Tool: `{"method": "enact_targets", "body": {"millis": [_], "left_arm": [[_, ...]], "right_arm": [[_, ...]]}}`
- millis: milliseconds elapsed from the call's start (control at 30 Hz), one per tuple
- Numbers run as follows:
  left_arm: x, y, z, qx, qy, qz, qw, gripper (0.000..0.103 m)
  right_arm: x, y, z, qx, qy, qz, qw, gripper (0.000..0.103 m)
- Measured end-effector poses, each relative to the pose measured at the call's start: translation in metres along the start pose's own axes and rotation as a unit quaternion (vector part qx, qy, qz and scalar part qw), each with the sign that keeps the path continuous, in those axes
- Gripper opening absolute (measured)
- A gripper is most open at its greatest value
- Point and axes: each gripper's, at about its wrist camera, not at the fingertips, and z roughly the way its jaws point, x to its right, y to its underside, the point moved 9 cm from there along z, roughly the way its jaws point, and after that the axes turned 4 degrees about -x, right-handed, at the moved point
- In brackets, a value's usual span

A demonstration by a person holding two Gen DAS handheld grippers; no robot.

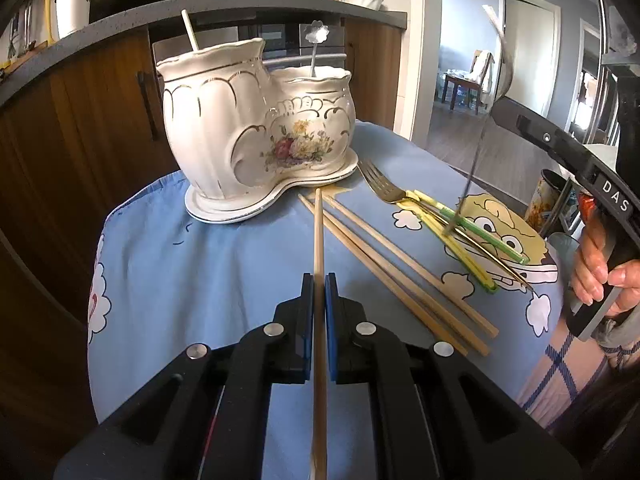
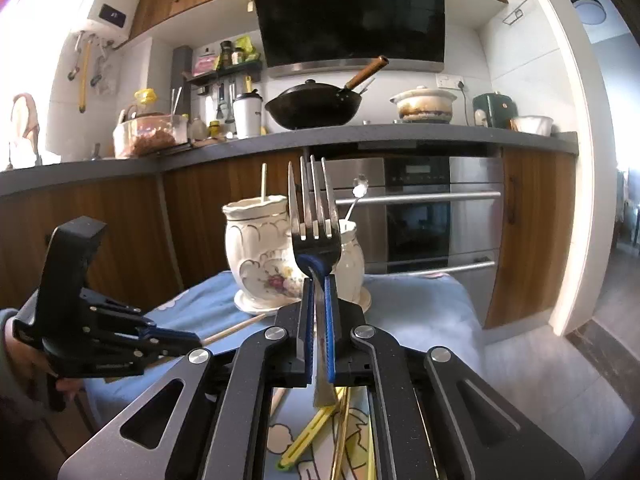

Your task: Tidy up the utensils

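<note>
A white floral two-pot ceramic holder (image 1: pixel 256 128) stands on the blue cloth; it also shows in the right wrist view (image 2: pixel 264 260). Its tall pot holds a stick, its low pot a flower-topped spoon (image 1: pixel 316 34). My left gripper (image 1: pixel 319 280) is shut on a wooden chopstick (image 1: pixel 319 232) that points at the holder's base. My right gripper (image 2: pixel 319 280) is shut on a silver fork (image 2: pixel 314 208), tines up, held above the table. Loose chopsticks (image 1: pixel 392 264), a gold fork (image 1: pixel 384 190) and green and yellow utensils (image 1: pixel 468 236) lie on the cloth.
The small table is covered by a blue cartoon cloth (image 1: pixel 192 264) with edges close on the left and right. Behind it are wooden cabinets, an oven (image 2: pixel 420 208) and a counter with a wok (image 2: pixel 316 106) and pots. A doorway opens at the right.
</note>
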Motion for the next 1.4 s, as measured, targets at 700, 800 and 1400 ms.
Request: {"method": "enact_targets", "body": {"millis": [700,800,1400], "left_arm": [[0.000,0.004,0.006,-0.008,0.000,-0.004,1.0000,0.003],[-0.002,0.004,0.006,-0.007,-0.001,-0.004,1.0000,0.003],[-0.003,0.035,0.016,-0.075,0.017,-0.008,0.9970,0.020]], "right_arm": [[-0.001,0.017,0.015,-0.051,-0.001,-0.005,0.999,0.001],[-0.002,0.019,0.016,-0.055,-0.004,-0.007,0.998,0.001],[-0.069,0.045,0.090,-0.231,-0.106,-0.163,0.953,0.016]]}}
